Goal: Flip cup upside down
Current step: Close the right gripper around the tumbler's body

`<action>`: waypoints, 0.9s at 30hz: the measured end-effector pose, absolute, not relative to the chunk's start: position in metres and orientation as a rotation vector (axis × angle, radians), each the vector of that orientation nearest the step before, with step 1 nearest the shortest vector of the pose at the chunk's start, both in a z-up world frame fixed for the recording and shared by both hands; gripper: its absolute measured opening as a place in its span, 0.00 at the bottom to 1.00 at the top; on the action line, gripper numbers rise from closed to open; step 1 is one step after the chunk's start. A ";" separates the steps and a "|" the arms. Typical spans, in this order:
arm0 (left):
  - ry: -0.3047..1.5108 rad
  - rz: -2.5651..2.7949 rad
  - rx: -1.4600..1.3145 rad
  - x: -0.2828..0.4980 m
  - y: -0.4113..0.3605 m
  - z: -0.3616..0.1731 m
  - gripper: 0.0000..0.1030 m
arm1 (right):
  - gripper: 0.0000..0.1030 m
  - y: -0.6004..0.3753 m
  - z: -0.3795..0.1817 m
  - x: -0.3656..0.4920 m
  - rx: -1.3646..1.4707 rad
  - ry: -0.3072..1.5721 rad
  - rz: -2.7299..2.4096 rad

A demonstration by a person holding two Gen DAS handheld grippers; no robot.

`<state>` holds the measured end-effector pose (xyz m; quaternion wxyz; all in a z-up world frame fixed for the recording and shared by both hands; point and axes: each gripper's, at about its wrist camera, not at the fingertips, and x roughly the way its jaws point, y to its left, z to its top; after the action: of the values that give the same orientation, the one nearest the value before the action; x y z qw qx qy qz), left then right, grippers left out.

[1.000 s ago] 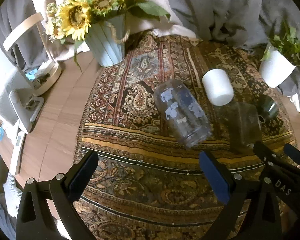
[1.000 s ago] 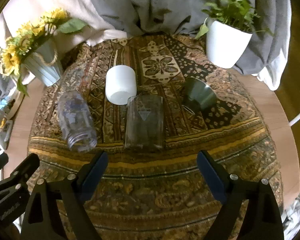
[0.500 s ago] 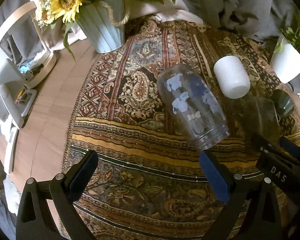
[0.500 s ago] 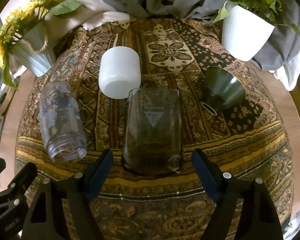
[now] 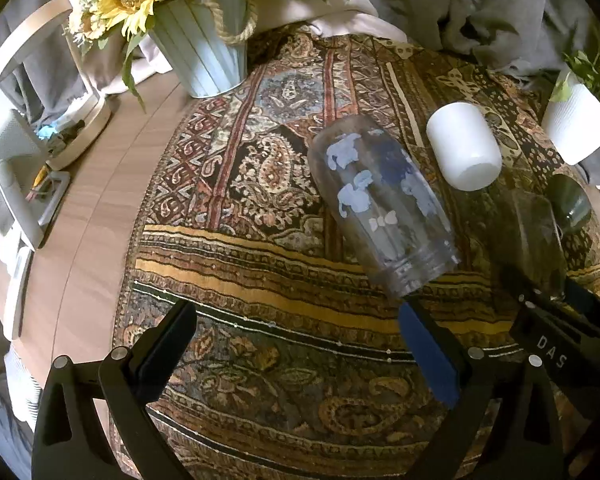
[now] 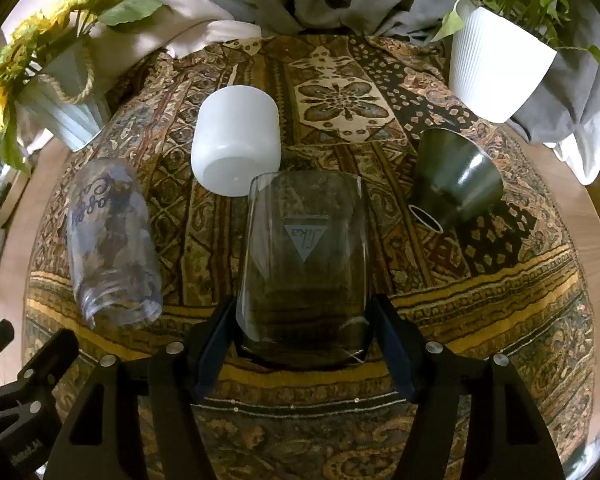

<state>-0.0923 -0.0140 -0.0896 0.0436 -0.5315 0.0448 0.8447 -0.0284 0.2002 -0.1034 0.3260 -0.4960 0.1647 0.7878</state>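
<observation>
A clear smoked glass tumbler with a triangle logo lies on its side on the patterned cloth, base toward me. My right gripper is open, its jaws on either side of the tumbler's base, close to the glass. The tumbler also shows in the left wrist view. A clear floral jar lies on its side, mouth toward me; it also shows in the right wrist view. My left gripper is open and empty, its right fingertip just below the jar's mouth.
A white cup and a dark green cup lie on their sides on the cloth. A sunflower pot stands back left and a white plant pot back right. Grey fabric lies behind. Wooden table rim and gadgets at left.
Both grippers have moved forward. The right gripper's jaws have narrowed and now flank the tumbler's base. The left gripper has come closer to the floral jar's mouth.
</observation>
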 end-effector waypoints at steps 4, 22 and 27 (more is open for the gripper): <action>0.141 2.572 -1.618 -0.084 -0.014 -0.086 1.00 | 0.65 0.193 -0.101 -0.018 -1.314 0.444 2.069; 0.199 2.474 -1.572 -0.041 -0.018 -0.071 1.00 | 0.64 0.133 -0.075 0.045 -1.292 0.520 2.069; 0.254 2.458 -1.570 -0.032 -0.016 -0.074 1.00 | 0.64 0.129 -0.087 0.051 -1.319 0.543 2.040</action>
<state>-0.0324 -0.0160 -0.0739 0.1067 -0.5330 0.0863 0.8349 0.0511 0.1288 -0.0873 0.3202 -0.5021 0.2067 0.7763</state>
